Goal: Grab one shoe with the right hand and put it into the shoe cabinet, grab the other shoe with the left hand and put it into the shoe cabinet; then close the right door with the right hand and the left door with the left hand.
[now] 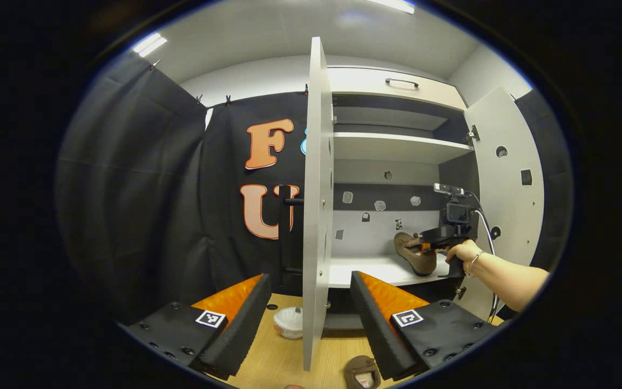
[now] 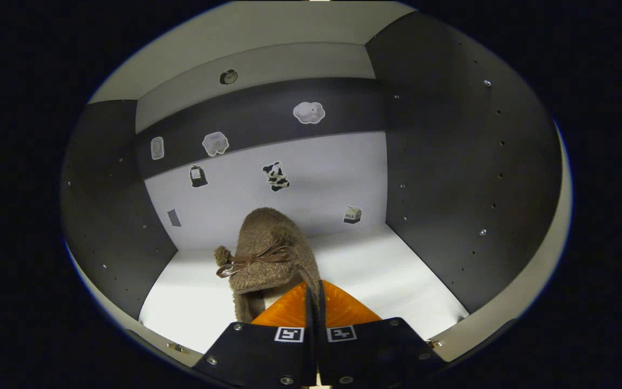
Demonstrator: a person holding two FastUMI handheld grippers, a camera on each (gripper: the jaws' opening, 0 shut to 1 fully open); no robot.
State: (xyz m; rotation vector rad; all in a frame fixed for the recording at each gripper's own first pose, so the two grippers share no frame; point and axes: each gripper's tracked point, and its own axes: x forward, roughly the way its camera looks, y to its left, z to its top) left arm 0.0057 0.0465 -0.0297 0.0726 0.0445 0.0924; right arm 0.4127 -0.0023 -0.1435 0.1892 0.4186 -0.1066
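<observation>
The fuzzy brown shoe with a thin bow [image 2: 268, 254] sits on the white shelf [image 2: 386, 275] inside the shoe cabinet [image 1: 397, 146], and the right gripper [image 2: 313, 294] has its jaws clenched tight on the shoe's back edge. The other brown shoe [image 1: 361, 371] lies on the wooden tabletop [image 1: 284, 359], just below the left gripper [image 1: 308, 302], whose jaws are spread wide with nothing in them, one on each side of the left door [image 1: 316, 205].

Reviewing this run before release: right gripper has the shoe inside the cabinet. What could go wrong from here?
1. The right gripper pinches only the rim of the shoe, which looks low over the shelf; opening early may let it tip or land crooked.
2. The left door stands edge-on between the left gripper fingers; moving forward could knock it.
3. The second shoe lies on the floor by that door, awkward to reach.
</observation>
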